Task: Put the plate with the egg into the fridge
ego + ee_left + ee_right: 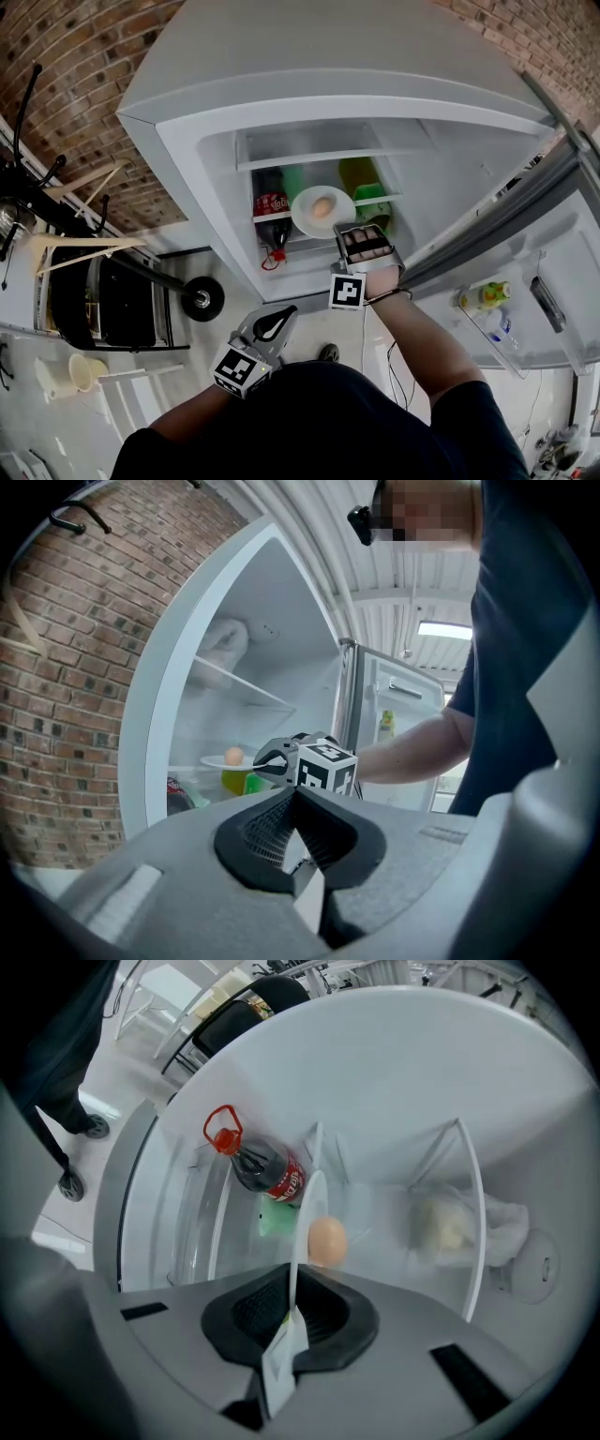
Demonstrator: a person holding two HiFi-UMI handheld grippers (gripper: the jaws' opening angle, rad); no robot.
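Observation:
A white plate (309,221) carrying a brown egg (322,207) hangs level inside the open fridge (187,150), above its middle shelf. My right gripper (347,232) is shut on the plate's near rim. In the right gripper view the plate (304,1227) runs edge-on out of the closed jaws, with the egg (326,1240) beside it. My left gripper (279,319) stays low in front of the fridge, shut with nothing in it (295,801). From there I see the plate (214,762), the egg (233,756) and the right gripper (272,761).
A cola bottle (272,217) and green containers (361,183) stand on the shelf beside the plate. A wire shelf (473,1232) and a pale bundle (441,1227) sit higher up. The open fridge door (525,309) with bottles (487,295) is at the right. A wheeled black rack (122,300) stands at the left.

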